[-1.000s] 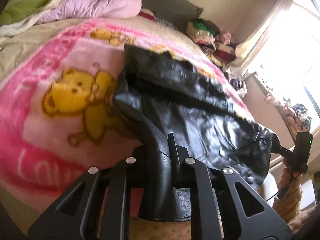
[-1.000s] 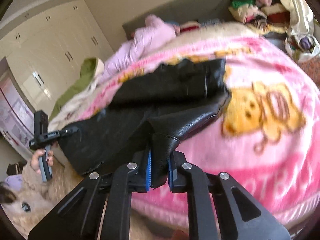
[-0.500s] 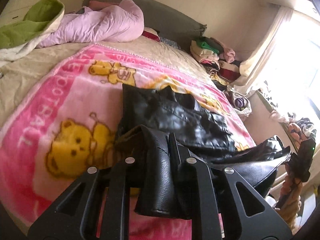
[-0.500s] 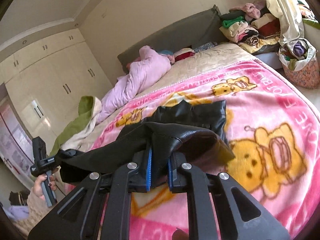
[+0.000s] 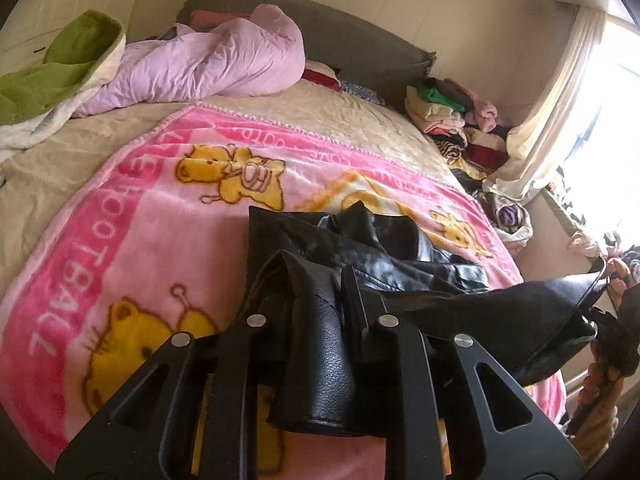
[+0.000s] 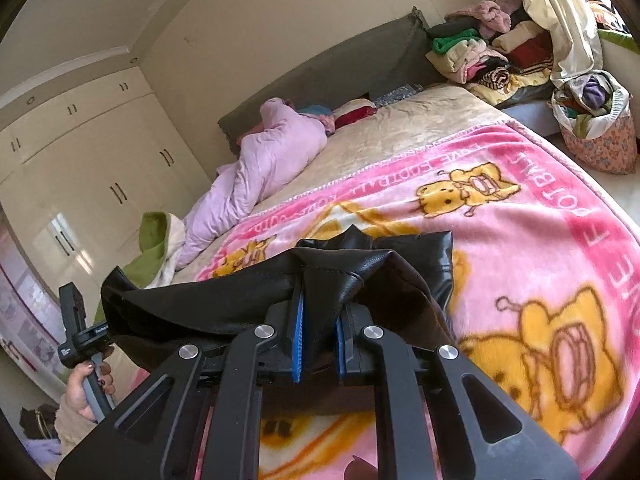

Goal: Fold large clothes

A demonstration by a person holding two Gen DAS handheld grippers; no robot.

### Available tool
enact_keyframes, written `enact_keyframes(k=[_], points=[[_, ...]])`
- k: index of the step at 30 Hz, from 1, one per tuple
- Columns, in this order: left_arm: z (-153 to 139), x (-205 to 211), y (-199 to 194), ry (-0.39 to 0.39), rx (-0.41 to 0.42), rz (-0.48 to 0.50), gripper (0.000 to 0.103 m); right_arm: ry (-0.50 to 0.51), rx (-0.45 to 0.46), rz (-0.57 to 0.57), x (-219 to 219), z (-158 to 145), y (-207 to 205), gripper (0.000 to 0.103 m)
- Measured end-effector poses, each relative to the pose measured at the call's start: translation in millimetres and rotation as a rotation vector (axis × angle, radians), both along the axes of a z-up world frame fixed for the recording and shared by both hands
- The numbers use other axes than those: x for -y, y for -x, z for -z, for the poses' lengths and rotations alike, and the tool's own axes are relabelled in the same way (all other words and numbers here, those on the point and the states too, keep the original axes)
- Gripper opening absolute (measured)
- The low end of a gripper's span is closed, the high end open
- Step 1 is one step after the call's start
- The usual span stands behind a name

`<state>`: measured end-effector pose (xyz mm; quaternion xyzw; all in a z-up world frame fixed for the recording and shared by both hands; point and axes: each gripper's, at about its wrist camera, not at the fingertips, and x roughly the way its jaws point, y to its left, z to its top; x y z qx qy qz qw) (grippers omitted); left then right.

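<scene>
A black leather jacket (image 5: 360, 248) lies partly on the pink bear blanket (image 5: 120, 240), its near hem lifted off the bed. My left gripper (image 5: 316, 320) is shut on one corner of the hem. My right gripper (image 6: 318, 328) is shut on the other corner of the jacket (image 6: 240, 300). The hem hangs stretched between the two grippers above the blanket (image 6: 540, 240). The far half of the jacket rests flat. The right gripper also shows at the right edge of the left wrist view (image 5: 616, 336). The left gripper also shows at the left of the right wrist view (image 6: 80, 340).
A lilac quilt (image 5: 208, 64) and a green blanket (image 5: 56, 68) lie at the head of the bed. Piled clothes (image 6: 488, 52) and a full laundry bag (image 6: 596, 124) stand by the curtain. Wardrobes (image 6: 100, 176) line the left wall.
Both grippers have lifted the jacket's near hem up off the bed and carried it towards the far half. The jacket has gone from lying spread out to half raised.
</scene>
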<state>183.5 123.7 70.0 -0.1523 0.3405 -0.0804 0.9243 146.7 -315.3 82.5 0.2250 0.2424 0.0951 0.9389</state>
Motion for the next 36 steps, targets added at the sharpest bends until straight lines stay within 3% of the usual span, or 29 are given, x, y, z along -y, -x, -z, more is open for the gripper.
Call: enact_keyframes(k=[7,16,23,27,30,34,36], points=[[11,1,-29,-0.037,-0.036,-0.036,0.014,0.051,-0.032,0.062,4,8,-29,0.011],[32,6,-54,-0.078,-0.075,-0.047,0.016,0.031,-0.117,0.085,19,34,-58,0.013],[44,12,-72,-0.102,-0.097,-0.048,0.019,0.048,-0.157,0.118,23,48,-73,0.022],[47,14,-75,-0.104,-0.094,-0.046,0.028,0.059,-0.167,0.139,26,53,-76,0.031],[45,14,-76,-0.132,-0.073,-0.066,0.046,0.068,-0.172,0.136,27,55,-78,0.035],[36,12,-78,-0.140,-0.037,-0.075,0.050,0.101,-0.147,0.145,26,53,-74,0.044],[31,9,-77,-0.147,-0.014,-0.088,0.056,0.122,-0.126,0.146,25,51,-70,0.058]])
